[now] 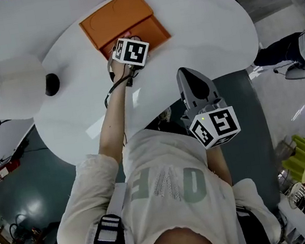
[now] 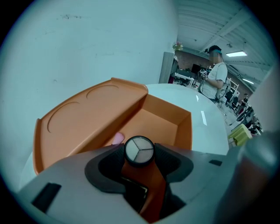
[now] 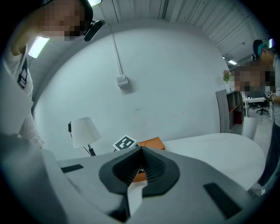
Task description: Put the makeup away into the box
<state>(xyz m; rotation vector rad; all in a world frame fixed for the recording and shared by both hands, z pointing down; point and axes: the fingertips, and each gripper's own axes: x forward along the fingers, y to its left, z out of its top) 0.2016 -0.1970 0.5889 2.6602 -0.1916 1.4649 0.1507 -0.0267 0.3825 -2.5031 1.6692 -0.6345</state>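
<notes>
The left tongs (image 2: 139, 154) are pinching a round compact (image 2: 139, 148) over the open orange box (image 2: 184, 130), not yet releasing it, while the right tongs (image 3: 141, 168) are idling, pressed together.

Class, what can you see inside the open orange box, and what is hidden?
Inside the orange box: a bare floor and one small pink item. The left gripper, jaws on a round compact, covers the near part.
</notes>
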